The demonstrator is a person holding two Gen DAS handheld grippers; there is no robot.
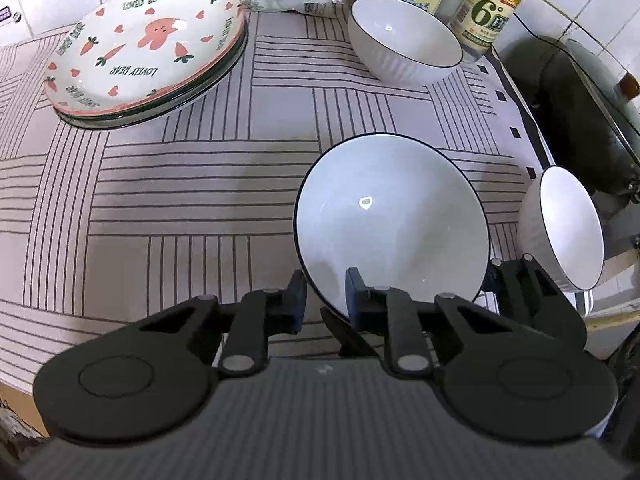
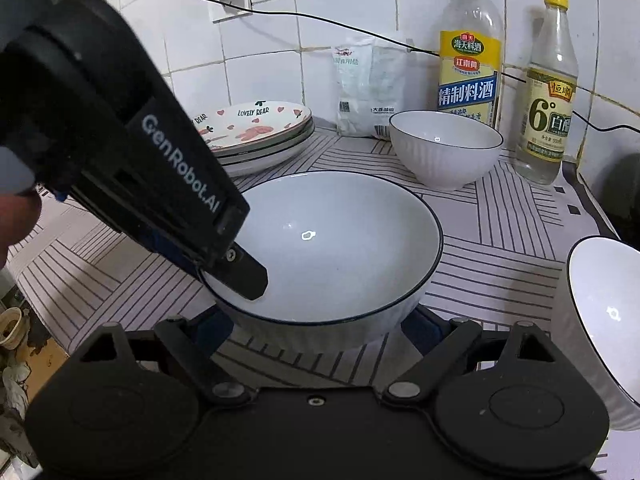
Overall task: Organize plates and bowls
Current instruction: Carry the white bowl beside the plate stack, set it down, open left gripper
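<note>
Plates [image 1: 148,48] already stacked far left on counter [image 1: 200,200]; three bowls unstacked. Left claw [image 1: 324,300] clamped on large bowl [image 1: 392,216] rim; right claw [image 2: 316,330] wide around it

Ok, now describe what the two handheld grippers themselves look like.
Both are matte black plastic. The left gripper has round disc-shaped bases, angular linkage arms with silver pivot pins, dark blue finger pads and a ribbed grey body. Seen from the right wrist camera, its housing carries white "GenRobot.AI" lettering and a visible screw. The right gripper has the same discs, links and blue pads. No cables or sleeves show.
</note>
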